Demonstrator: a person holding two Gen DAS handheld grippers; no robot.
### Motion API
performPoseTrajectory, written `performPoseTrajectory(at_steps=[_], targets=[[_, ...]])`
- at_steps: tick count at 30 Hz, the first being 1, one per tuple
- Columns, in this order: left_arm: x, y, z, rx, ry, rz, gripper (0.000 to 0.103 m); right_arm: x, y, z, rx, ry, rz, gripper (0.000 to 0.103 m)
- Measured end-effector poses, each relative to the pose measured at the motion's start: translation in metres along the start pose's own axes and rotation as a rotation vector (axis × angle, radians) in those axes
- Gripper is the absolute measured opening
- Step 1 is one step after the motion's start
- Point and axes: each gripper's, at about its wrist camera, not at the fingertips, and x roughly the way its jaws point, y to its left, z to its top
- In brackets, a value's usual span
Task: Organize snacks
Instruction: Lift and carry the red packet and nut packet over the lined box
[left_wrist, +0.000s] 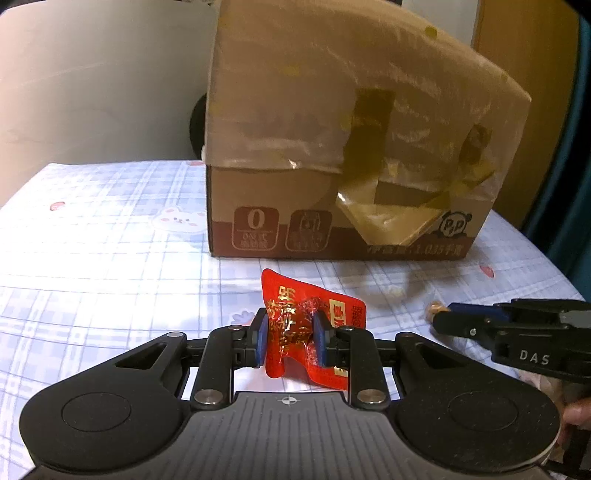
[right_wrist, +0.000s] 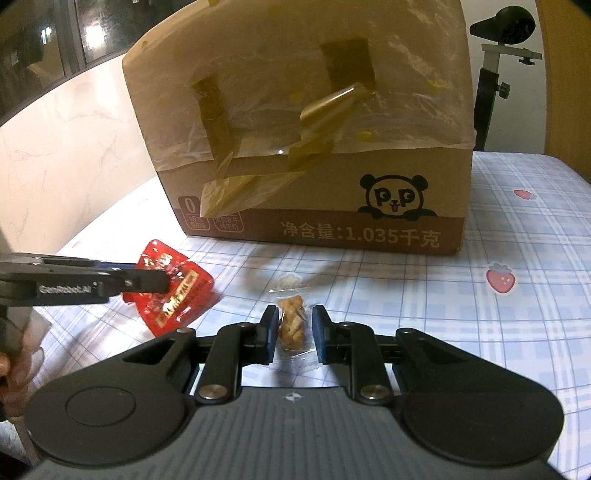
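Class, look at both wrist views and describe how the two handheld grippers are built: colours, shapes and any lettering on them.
Both grippers, left gripper and right gripper, are matt black with blue pads on the fingertips, angled linkage arms with silver pivot pins, two round black housings and a ribbed grey centre plate bearing a small crosshair mark. White lettering on their sides reads GenRobot.AI and DAS. No cables or sleeves show.

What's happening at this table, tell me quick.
A person is sorting snacks with two handheld grippers. The left gripper is shut on a red foil packet, crumpling it. The right gripper is shut on a clear-wrapped twisted pastry. Both are in front of a taped cardboard box on the checked tablecloth.
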Motion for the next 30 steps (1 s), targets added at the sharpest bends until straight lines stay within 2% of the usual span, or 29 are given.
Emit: performPoseTrajectory(at_steps=[6,12,25,30], targets=[[-0.014,0.0,0.006,-0.01,-0.033,-0.005,0.026,-0.007,-0.003,-0.001,0.019,-0.029,0.002,0.022],[-0.025,-0.003,0.016,-0.012,-0.08,-0.01,0.026,-0.022,-0.009,0.005,0.041,-0.066,-0.008,0.017],[-0.05,-0.018,0.042,0.011,-0.173,-0.038,0.026,-0.067,-0.017,0.036,0.042,-0.225,-0.014,0.017],[-0.057,-0.021,0.05,0.011,-0.202,-0.052,0.026,-0.077,-0.016,0.043,0.049,-0.255,-0.001,0.017]])
